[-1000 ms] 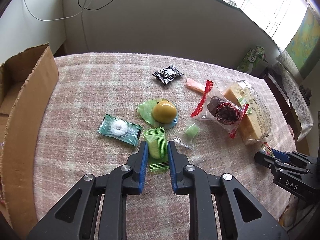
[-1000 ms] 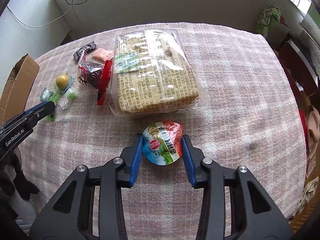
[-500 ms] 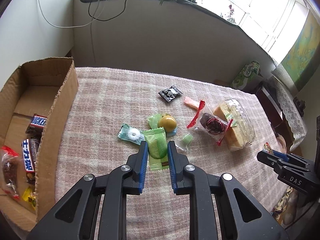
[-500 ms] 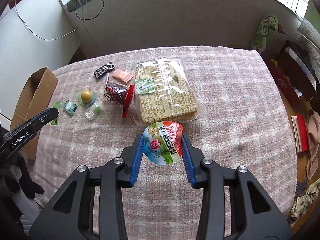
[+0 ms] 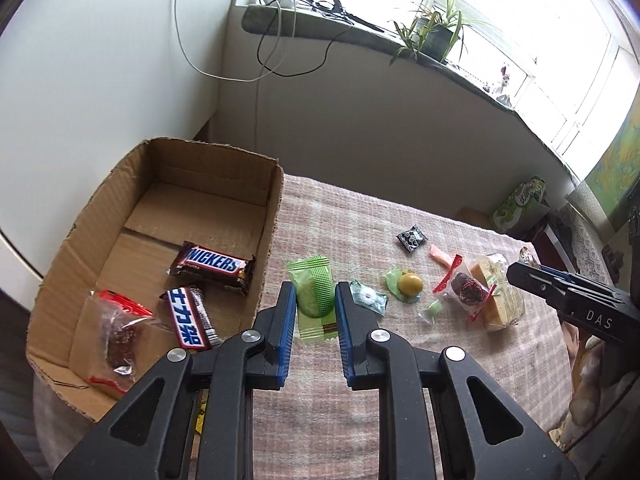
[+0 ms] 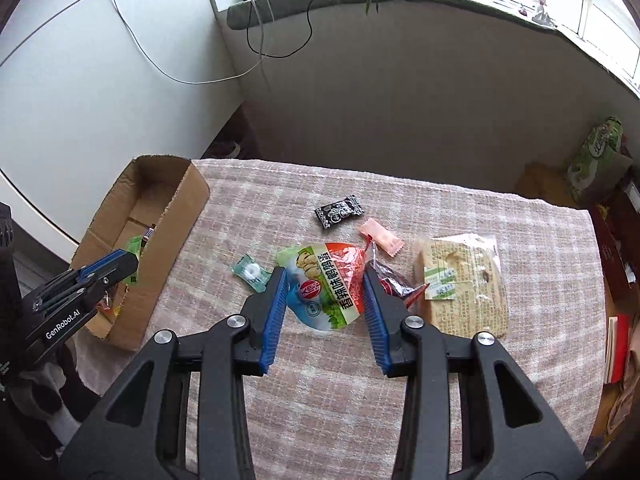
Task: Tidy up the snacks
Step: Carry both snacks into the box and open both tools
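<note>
1. The left gripper point(image 5: 316, 300) is pinching a green wrapped cake point(image 5: 314, 296) between its blue pads, holding it in the air just right of the cardboard box point(image 5: 272, 216).
2. The right gripper point(image 6: 324, 284) is clamping a red, white and green snack pouch point(image 6: 326, 282) (printed with Chinese text), lifted clear above the checked tablecloth point(image 6: 460, 208).
3. Inside the box, three snacks are showing plainly: one Snickers bar point(image 5: 212, 266), one bar with Chinese lettering point(image 5: 188, 318) and one clear red-edged packet point(image 5: 118, 332).
4. On the cloth are lying one mint candy point(image 5: 368, 300), one yellow ball-shaped sweet point(image 5: 410, 282), one small pale-green candy point(image 5: 432, 310), one black packet point(image 5: 412, 237), one pink packet point(image 5: 442, 254), one red-trimmed dark packet point(image 5: 466, 290) and one biscuit pack point(image 6: 460, 280).
5. Compared with a second ago, both grippers are sitting higher with their snacks raised off the cloth, and the box's inside is now coming into the left view.
</note>
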`<state>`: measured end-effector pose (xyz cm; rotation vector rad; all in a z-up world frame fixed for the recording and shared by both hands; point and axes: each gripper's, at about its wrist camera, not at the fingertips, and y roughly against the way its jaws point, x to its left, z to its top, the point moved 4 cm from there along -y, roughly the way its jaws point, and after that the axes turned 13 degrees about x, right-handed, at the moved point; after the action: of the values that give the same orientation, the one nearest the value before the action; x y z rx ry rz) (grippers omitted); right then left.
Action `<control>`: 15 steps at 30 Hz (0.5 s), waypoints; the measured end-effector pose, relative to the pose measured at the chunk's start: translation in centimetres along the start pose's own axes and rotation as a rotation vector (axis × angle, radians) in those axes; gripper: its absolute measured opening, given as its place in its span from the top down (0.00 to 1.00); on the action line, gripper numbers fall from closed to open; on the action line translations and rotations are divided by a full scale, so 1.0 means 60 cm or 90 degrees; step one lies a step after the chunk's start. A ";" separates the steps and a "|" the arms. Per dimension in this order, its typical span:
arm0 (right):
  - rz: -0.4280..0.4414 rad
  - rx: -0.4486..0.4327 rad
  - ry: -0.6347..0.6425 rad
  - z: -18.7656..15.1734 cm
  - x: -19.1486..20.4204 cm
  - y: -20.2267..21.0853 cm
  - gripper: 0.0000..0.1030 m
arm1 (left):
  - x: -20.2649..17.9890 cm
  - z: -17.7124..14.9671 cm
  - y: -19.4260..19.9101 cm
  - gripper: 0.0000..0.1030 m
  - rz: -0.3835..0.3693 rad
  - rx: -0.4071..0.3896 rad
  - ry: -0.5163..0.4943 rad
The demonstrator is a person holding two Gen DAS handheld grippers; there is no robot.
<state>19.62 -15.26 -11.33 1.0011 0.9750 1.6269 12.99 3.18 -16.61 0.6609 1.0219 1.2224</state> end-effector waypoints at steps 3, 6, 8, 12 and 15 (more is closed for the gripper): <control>0.013 -0.001 0.040 0.030 0.046 -0.011 0.62 | 0.036 -0.003 0.012 0.82 0.013 -0.009 0.027; 0.024 0.000 0.076 0.057 0.091 -0.025 0.62 | 0.068 -0.009 0.023 0.82 0.027 -0.014 0.046; 0.035 0.000 0.094 0.073 0.119 -0.035 0.62 | 0.086 -0.016 0.030 0.82 0.037 -0.016 0.061; 0.049 0.004 0.137 0.098 0.175 -0.054 0.62 | 0.118 -0.023 0.037 0.82 0.053 -0.019 0.085; 0.068 0.018 0.157 0.110 0.210 -0.072 0.62 | 0.140 -0.030 0.043 0.82 0.064 -0.019 0.099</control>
<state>24.46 -1.22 -10.99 0.8978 1.1281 1.8621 10.34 11.73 -17.42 0.6069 1.1083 1.3909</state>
